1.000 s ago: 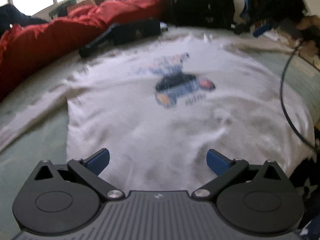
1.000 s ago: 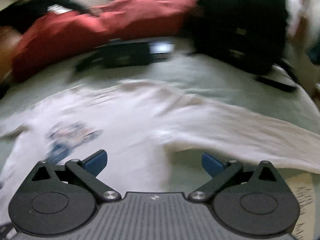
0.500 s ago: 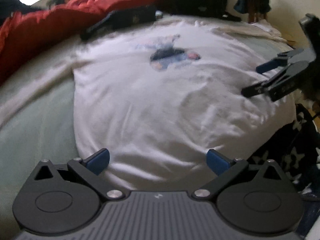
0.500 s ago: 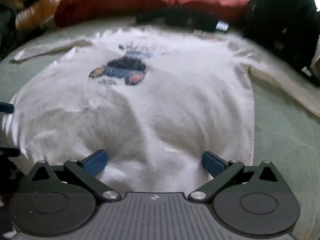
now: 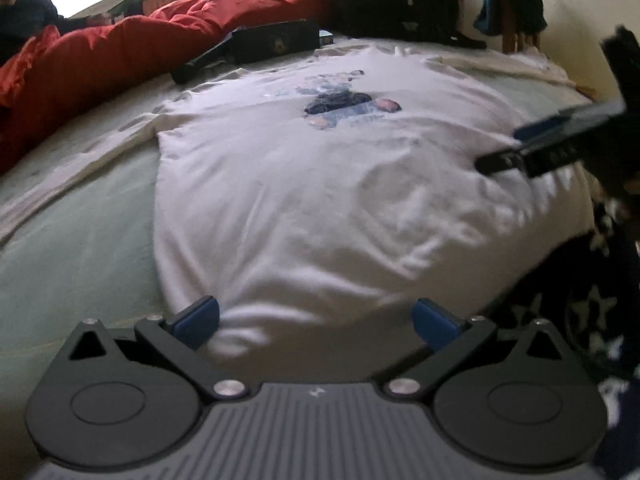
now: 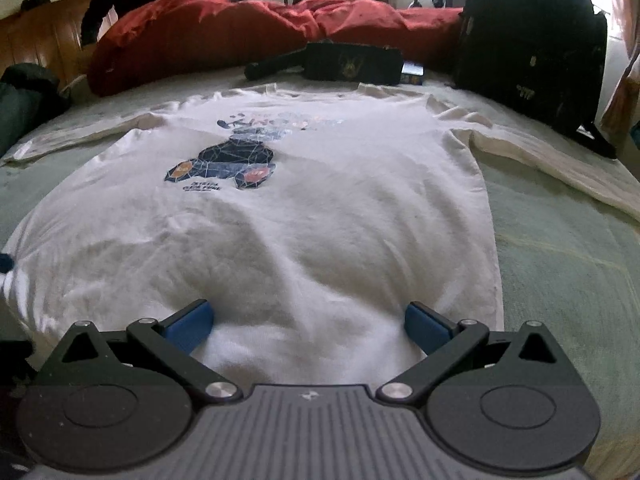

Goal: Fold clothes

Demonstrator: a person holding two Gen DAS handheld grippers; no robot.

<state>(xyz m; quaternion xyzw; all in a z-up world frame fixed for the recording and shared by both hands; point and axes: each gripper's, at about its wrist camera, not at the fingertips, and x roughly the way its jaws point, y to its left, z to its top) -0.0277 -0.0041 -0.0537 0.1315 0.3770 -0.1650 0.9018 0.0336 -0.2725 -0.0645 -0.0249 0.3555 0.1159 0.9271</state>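
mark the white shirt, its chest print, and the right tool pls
white shirt (image 6: 320,240): right wrist view, on the plain fabric of the lower body.
chest print (image 6: 236,160): right wrist view, on the dark blue middle of the graphic.
right tool (image 6: 308,322): right wrist view, midway between its two blue fingertips.

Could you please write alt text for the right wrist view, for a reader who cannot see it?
The open right gripper hangs over the bottom hem of a white long-sleeved shirt with a dark printed graphic, spread flat on a green bed. A red duvet and black backpack lie behind.
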